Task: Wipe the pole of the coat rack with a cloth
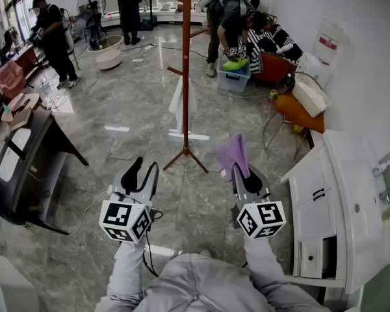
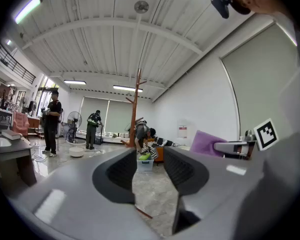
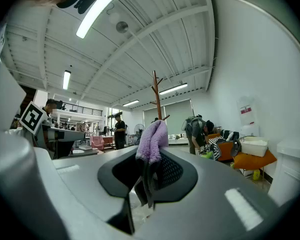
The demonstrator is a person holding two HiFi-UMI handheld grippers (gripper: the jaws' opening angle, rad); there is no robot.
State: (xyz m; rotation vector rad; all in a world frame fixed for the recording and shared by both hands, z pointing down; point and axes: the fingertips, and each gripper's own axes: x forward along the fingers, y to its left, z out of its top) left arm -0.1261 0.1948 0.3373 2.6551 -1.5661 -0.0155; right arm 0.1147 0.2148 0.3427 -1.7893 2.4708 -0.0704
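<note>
The wooden coat rack [image 1: 186,70] stands on the marble floor ahead of me, its pole upright with short pegs and splayed feet; it shows far off as the coat rack [image 2: 137,106] and coat rack [image 3: 157,96]. My right gripper [image 1: 237,168] is shut on a purple cloth [image 1: 233,153], which sticks up from the jaws as a fuzzy purple cloth [image 3: 152,141]. The cloth is short of the pole, to its right. My left gripper [image 1: 143,173] is open and holds nothing, left of the rack's feet. The left gripper [image 2: 147,169] has only floor between its pads.
A white cabinet [image 1: 341,220] stands at right, a dark desk [image 1: 26,168] at left. Several people [image 1: 52,38] work farther back, one bent over a bin [image 1: 234,77] near an orange chair [image 1: 299,112]. A fan [image 1: 94,8] stands at the back.
</note>
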